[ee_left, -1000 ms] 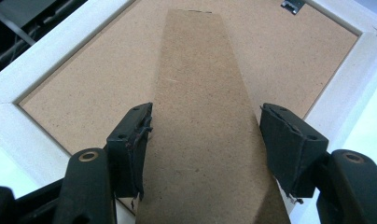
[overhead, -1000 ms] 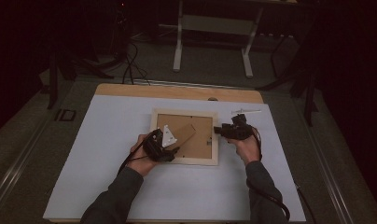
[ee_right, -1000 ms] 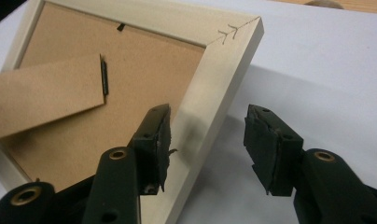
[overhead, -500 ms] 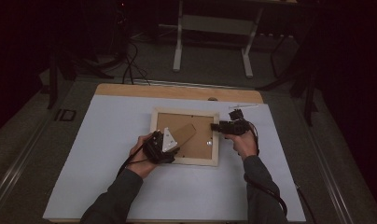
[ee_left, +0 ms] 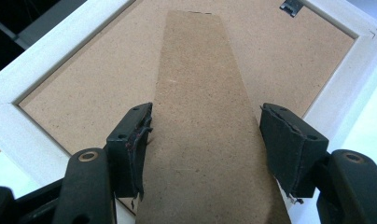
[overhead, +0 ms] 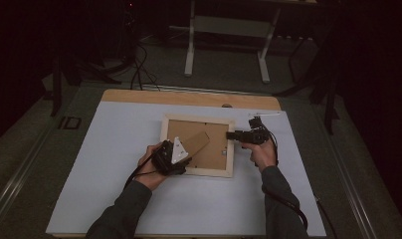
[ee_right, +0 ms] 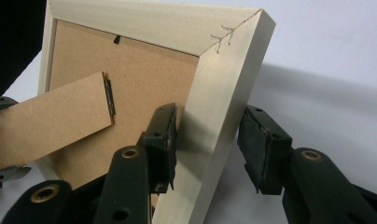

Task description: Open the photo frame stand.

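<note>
While the left gripper (ee_left: 203, 140) straddles the stand (ee_left: 205, 116) at mid-frame, jaws wide and barely touching, the right gripper (ee_right: 207, 144) has been closing astride the frame (ee_right: 224, 88) rail, likely to steady it.

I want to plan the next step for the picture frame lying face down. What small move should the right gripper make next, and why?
Probably finish closing the right gripper on the frame's side rail. Its jaws have just been closing with the rail between them; one pad is at the inner edge, the other stands apart. The left gripper straddles the stand flap.
</note>
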`<action>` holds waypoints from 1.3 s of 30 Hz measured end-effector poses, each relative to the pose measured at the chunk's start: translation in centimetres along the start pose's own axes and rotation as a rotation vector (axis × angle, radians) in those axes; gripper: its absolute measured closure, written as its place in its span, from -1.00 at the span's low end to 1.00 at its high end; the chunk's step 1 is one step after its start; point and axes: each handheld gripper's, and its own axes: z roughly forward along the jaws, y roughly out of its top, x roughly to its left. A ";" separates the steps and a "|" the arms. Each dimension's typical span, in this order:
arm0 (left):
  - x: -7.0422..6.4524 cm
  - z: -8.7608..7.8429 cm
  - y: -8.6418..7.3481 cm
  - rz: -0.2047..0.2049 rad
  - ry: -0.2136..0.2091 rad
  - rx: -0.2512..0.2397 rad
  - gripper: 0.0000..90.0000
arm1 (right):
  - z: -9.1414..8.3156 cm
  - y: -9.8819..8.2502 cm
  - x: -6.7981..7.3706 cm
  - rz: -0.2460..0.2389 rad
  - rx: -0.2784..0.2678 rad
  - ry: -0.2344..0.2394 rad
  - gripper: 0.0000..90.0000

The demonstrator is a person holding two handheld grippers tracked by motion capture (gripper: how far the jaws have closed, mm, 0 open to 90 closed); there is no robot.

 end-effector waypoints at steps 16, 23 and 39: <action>3.5 0.7 -0.3 -0.312 -0.299 0.039 -0.16 | -0.4 0.2 1.1 -0.032 -0.027 -0.031 0.30; 4.3 0.9 -0.1 -0.359 -0.329 0.104 0.12 | -0.5 0.1 1.3 -0.038 -0.043 -0.038 0.31; 4.5 0.5 0.2 -0.332 -0.333 0.097 0.30 | -1.1 -0.2 1.9 -0.054 -0.079 -0.049 0.32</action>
